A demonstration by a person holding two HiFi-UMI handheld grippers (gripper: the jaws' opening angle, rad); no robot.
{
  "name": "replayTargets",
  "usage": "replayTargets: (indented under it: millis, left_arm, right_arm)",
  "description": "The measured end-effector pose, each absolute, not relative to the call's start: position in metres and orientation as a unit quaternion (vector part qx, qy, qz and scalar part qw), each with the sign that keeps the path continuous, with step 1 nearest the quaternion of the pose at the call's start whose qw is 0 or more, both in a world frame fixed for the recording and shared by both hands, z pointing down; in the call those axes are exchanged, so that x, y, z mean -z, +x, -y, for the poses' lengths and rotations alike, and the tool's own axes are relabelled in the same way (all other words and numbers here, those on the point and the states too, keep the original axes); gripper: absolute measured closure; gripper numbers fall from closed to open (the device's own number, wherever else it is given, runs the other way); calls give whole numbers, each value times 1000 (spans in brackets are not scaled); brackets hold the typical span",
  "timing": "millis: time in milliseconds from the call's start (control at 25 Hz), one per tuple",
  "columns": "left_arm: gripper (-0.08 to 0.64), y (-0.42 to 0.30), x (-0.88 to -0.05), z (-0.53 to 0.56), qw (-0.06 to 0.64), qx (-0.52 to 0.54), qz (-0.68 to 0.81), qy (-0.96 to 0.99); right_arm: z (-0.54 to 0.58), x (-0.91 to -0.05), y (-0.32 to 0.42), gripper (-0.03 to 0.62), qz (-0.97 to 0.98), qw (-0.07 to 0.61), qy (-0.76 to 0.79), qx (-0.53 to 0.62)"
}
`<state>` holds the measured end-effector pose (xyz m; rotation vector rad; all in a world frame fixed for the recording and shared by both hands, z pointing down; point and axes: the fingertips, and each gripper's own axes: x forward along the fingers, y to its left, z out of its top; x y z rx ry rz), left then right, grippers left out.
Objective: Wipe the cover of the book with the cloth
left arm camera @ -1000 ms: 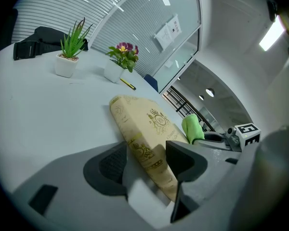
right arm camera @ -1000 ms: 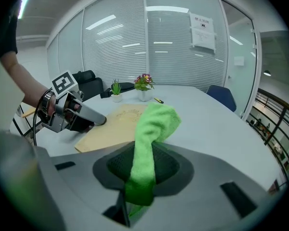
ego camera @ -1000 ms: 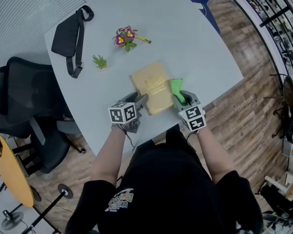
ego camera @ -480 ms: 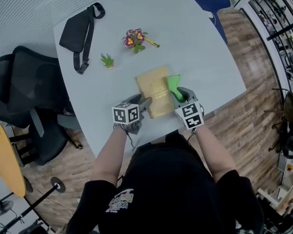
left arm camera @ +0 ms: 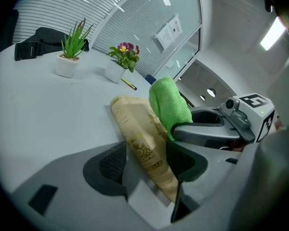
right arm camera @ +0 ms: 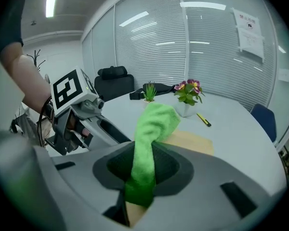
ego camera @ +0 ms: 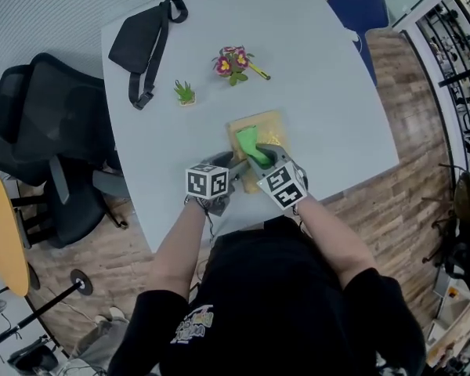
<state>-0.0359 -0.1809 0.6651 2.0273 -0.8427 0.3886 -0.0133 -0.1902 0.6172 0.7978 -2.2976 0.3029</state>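
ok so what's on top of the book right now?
The green cloth, pinched in the right gripper, lies over the book cover. The left gripper clamps the book's near edge. Bare cover shows beside the cloth; the part under it is hidden.

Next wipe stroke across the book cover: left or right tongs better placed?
Right. The right tongs are shut on the green cloth, whose free end lies on the book. The left tongs are clamped on the book's near edge, steadying it.
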Motion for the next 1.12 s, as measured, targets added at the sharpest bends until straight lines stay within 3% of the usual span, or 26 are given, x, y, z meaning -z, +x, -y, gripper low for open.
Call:
replayTargets:
  millis: [600,1120]
  left_arm:
    - [298,-38,-666,182,442,-157,344,813]
    - [293,-39,-665,182,448,-155,343,811]
  right_arm:
    - [187,-630,-5,494,880,365,294,-75]
    - [207,-633,62,494,851,339,382,-123]
